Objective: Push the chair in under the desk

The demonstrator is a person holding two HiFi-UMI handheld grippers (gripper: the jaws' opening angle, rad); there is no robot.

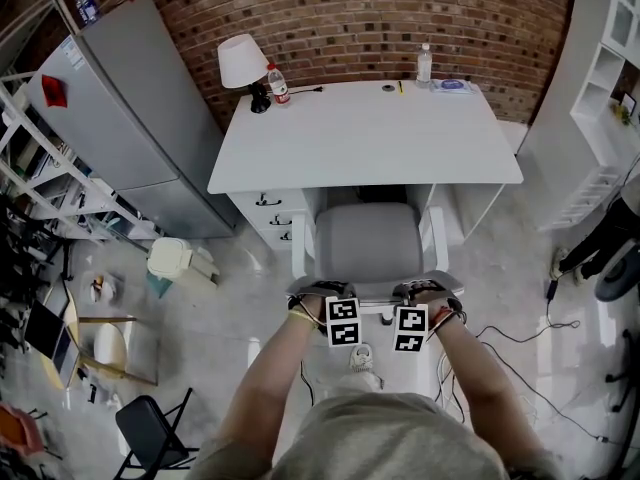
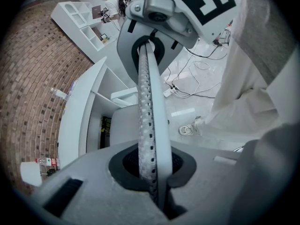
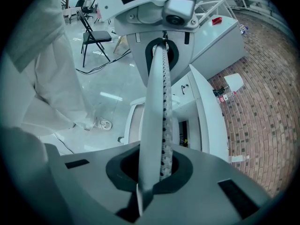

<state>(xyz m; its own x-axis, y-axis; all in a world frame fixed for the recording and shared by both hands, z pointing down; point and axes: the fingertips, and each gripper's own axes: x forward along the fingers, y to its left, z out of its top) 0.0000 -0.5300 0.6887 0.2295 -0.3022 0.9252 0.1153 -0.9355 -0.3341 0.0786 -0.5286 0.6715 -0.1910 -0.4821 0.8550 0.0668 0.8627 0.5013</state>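
A chair with a grey seat (image 1: 367, 241) and white frame stands in front of the white desk (image 1: 360, 133), its seat partly under the desk's front edge. Its thin backrest top (image 1: 375, 290) faces me. My left gripper (image 1: 318, 293) is shut on the backrest's left end and my right gripper (image 1: 425, 293) on its right end. In the left gripper view the perforated backrest edge (image 2: 150, 116) runs from between the jaws of the left gripper (image 2: 152, 172) up to the other gripper. The right gripper view shows the same backrest edge (image 3: 159, 102) clamped in the right gripper (image 3: 157, 172).
A drawer unit (image 1: 270, 218) sits under the desk's left side. A lamp (image 1: 243, 63) and two bottles (image 1: 278, 85) stand on the desk. A grey cabinet (image 1: 140, 118) and white bin (image 1: 172, 258) are at left, cables (image 1: 520, 338) at right, a folding chair (image 1: 150, 433) behind me.
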